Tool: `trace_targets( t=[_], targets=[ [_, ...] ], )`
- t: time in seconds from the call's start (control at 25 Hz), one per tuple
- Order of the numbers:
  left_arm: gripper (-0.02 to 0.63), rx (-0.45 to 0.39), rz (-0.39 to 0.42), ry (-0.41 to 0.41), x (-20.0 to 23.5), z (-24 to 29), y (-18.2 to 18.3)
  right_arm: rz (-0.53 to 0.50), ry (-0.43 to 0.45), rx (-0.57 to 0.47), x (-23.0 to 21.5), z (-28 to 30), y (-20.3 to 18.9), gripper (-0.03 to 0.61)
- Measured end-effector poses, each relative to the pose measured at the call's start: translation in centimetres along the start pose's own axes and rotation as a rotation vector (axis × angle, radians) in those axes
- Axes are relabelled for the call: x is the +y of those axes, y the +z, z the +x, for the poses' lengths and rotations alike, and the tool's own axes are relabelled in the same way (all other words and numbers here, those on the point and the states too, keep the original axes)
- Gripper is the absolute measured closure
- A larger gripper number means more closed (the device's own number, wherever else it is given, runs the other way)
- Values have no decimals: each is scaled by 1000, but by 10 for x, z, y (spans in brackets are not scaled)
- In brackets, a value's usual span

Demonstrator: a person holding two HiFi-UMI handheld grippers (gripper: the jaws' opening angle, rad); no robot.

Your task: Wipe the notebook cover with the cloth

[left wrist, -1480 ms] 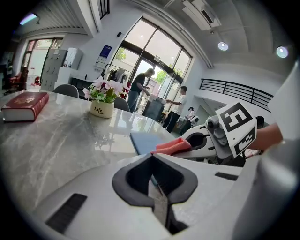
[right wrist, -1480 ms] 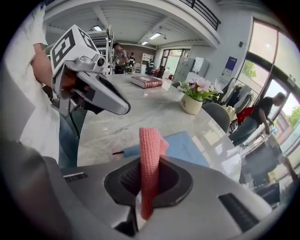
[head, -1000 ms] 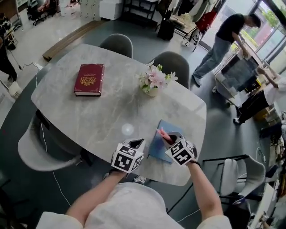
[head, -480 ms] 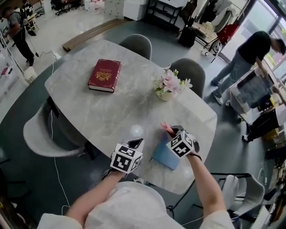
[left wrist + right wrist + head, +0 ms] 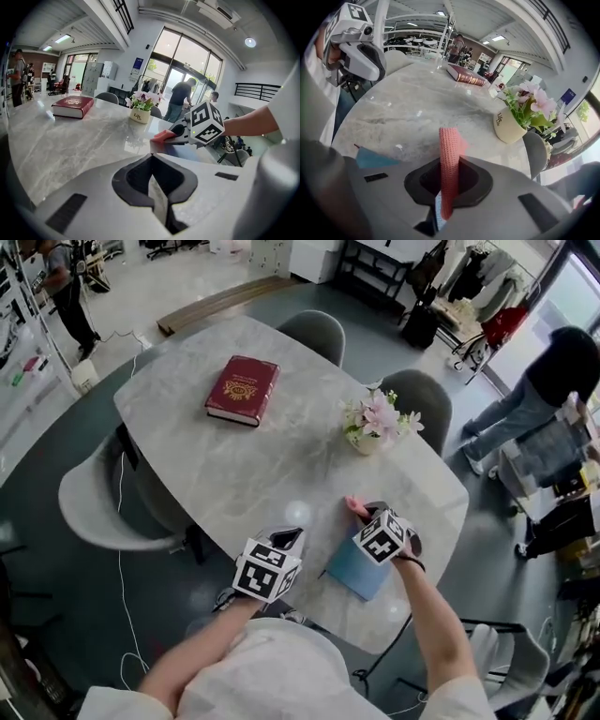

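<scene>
Since a second ago: the right gripper [image 5: 362, 515] slid forward along the notebook [image 5: 352, 571], so the cloth [image 5: 354, 507] tip now sat past the notebook's far edge, over bare table [image 5: 234, 465]. Before, it was over the cover. The head camera also swung; the red book [image 5: 242, 390] and flowerpot [image 5: 367, 440] sat further right in frame. The person in the background [image 5: 548, 385] had walked right as well.

Right gripper: jaws clamped on the pink knitted cloth, a folded strip standing upright between them and sticking out ahead. Its own view showed a blue corner of the notebook low at the left, under the gripper body. The notebook lay flat near the table's front edge, with the marker cube over its far end. Couldn't tell whether the cloth touched the table.

Left gripper [image 5: 286, 539]: jaws pressed together, nothing between them. It hung at the front edge of the table, just left of the notebook and not touching it.

The red book lay closed on the far left part of the table, well apart from both grippers. The flowerpot stood upright at the far right edge, beyond the cloth. Two grey chairs [image 5: 314, 334] stood at the far side.
</scene>
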State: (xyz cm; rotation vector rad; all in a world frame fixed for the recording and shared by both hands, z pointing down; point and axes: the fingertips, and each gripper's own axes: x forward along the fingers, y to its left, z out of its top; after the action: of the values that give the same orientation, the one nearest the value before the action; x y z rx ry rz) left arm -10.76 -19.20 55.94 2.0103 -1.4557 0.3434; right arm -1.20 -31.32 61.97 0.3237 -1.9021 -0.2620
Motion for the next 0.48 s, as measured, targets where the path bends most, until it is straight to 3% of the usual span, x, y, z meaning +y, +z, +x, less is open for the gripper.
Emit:
trace_targets(
  t=[0.48],
  targets=[
    [607, 5, 6, -26, -3, -2, 1, 34, 42, 1, 16, -2, 0, 563]
  ],
)
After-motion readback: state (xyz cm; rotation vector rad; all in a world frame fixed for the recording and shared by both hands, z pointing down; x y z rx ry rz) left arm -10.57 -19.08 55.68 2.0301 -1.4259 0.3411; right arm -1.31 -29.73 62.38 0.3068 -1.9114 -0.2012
